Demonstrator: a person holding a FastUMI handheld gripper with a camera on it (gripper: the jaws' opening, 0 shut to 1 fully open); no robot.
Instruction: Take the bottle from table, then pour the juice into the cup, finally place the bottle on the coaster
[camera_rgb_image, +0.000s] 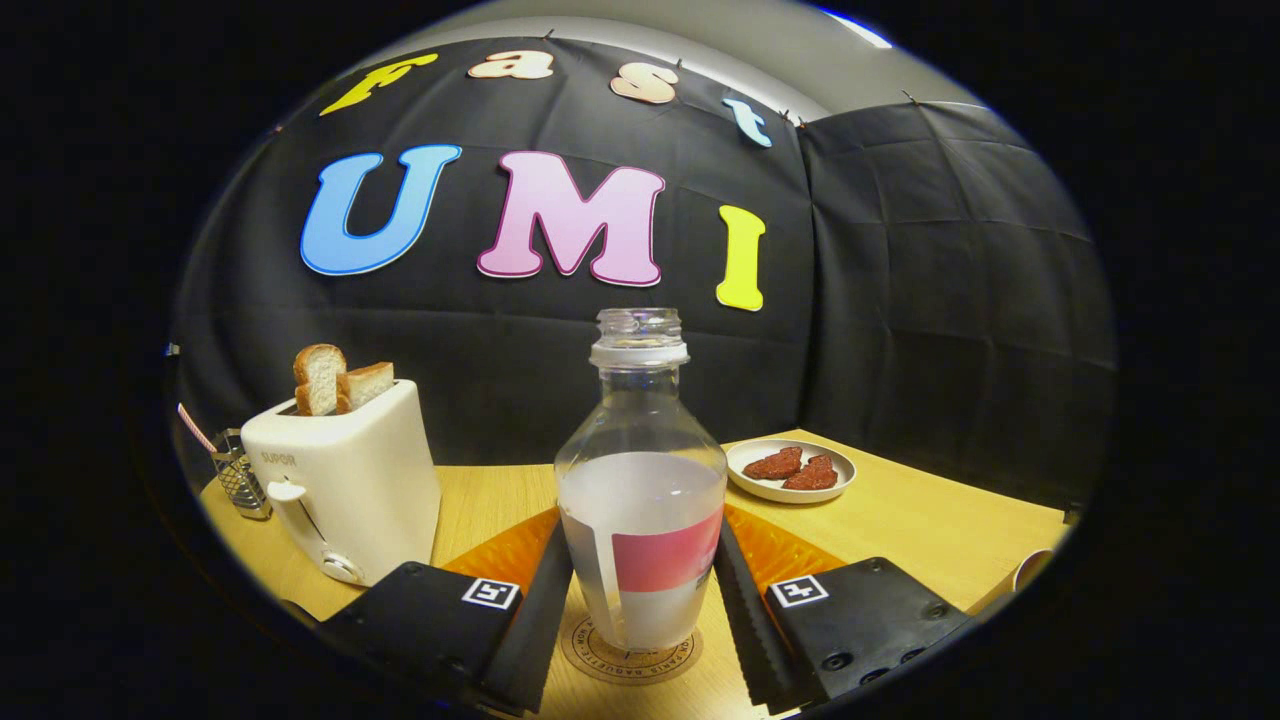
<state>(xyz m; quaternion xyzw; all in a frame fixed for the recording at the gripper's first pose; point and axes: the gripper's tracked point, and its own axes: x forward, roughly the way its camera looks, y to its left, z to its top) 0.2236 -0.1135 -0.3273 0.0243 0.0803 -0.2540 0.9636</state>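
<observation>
Clear plastic, uncapped, part-filled with pale liquid: the bottle (641, 480) stands upright on the round coaster (630, 652), between the fingers of the hand-held gripper (638, 585). The fingers lie close along both flanks of the bottle; whether they press on it or have just let go cannot be told. The coaster lies on the wooden counter (930, 530). A cup rim (1035, 570) shows to the right of the fingers. Beyond, to the left, a white toaster (345, 480) holds bread slices; to the right, a plate (790, 470) carries two reddish pieces. Judgement: bottle on coaster indicates the final step is near complete; only release and withdrawal appear left.
</observation>
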